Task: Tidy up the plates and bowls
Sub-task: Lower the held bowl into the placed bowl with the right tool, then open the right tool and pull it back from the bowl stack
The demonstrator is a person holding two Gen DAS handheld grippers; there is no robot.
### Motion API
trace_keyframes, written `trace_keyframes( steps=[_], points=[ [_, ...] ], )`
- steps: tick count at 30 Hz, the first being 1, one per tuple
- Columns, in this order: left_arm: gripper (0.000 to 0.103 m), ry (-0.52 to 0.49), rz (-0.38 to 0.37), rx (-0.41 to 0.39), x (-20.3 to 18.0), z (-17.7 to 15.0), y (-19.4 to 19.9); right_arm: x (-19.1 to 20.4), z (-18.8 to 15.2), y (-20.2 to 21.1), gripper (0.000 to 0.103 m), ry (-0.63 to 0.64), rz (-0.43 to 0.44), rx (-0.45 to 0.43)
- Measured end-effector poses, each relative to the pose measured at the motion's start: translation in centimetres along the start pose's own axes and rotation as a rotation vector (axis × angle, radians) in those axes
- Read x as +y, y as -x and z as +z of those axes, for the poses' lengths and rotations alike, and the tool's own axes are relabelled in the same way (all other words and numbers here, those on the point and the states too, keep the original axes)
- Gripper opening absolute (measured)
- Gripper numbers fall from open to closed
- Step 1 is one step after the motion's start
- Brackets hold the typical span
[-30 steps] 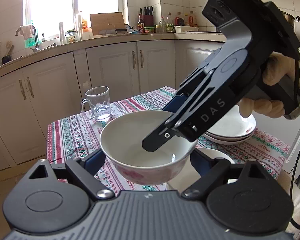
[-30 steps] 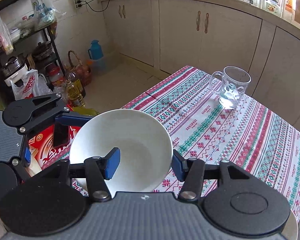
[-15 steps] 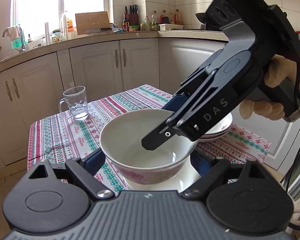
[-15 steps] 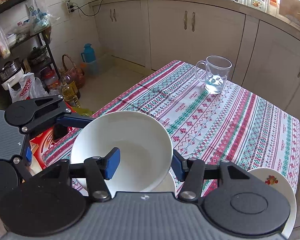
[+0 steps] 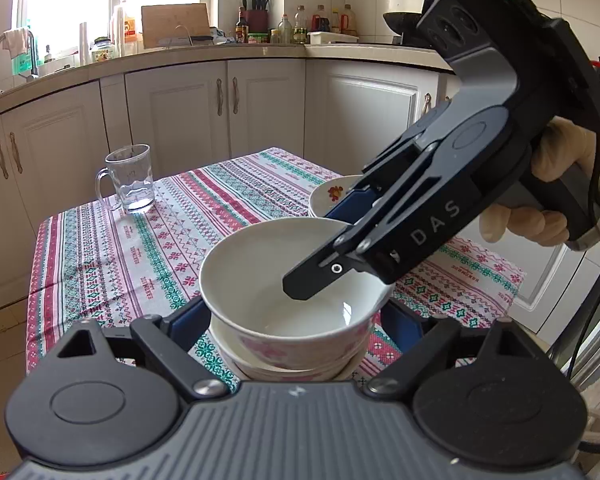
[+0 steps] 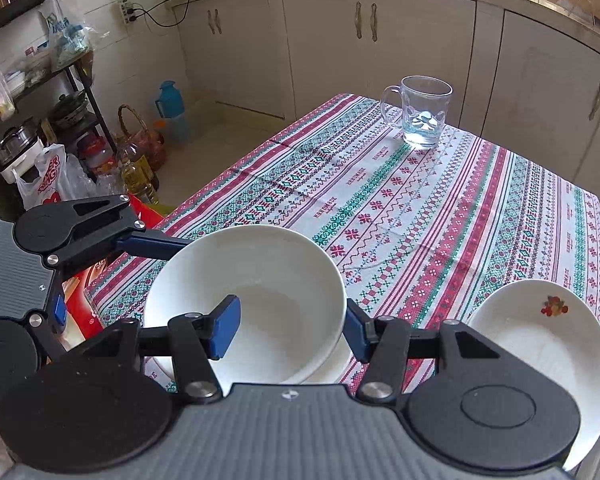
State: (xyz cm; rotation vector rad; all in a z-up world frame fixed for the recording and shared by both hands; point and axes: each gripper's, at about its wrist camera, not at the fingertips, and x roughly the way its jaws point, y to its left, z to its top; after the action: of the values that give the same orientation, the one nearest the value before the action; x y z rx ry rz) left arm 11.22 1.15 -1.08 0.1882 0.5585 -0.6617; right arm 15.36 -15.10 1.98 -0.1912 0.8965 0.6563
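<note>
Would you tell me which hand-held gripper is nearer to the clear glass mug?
Left, narrowly. The left hand-held gripper straddles the white bowl, nearer the clear glass mug. The right hand-held gripper pinches the bowl's opposite rim.

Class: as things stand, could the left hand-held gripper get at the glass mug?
Probably not yet. The left hand-held gripper is clamped around the bowl; the glass mug stands far across bare tablecloth, so the path itself is free.

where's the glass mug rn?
The glass mug stands at the far end of the striped tablecloth near the cabinets: upper right in the right wrist view, left of centre in the left wrist view, well apart from the bowls.
</note>
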Motion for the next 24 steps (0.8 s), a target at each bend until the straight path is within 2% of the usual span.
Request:
trace_keyframes(
  steps=[24],
  points=[
    [0.092, 0.029, -0.013, 0.048, 0.8, -0.4, -1.6, -0.3, -0.3, -1.6, 0.062, 0.014, -0.017, 0.011]
  ],
)
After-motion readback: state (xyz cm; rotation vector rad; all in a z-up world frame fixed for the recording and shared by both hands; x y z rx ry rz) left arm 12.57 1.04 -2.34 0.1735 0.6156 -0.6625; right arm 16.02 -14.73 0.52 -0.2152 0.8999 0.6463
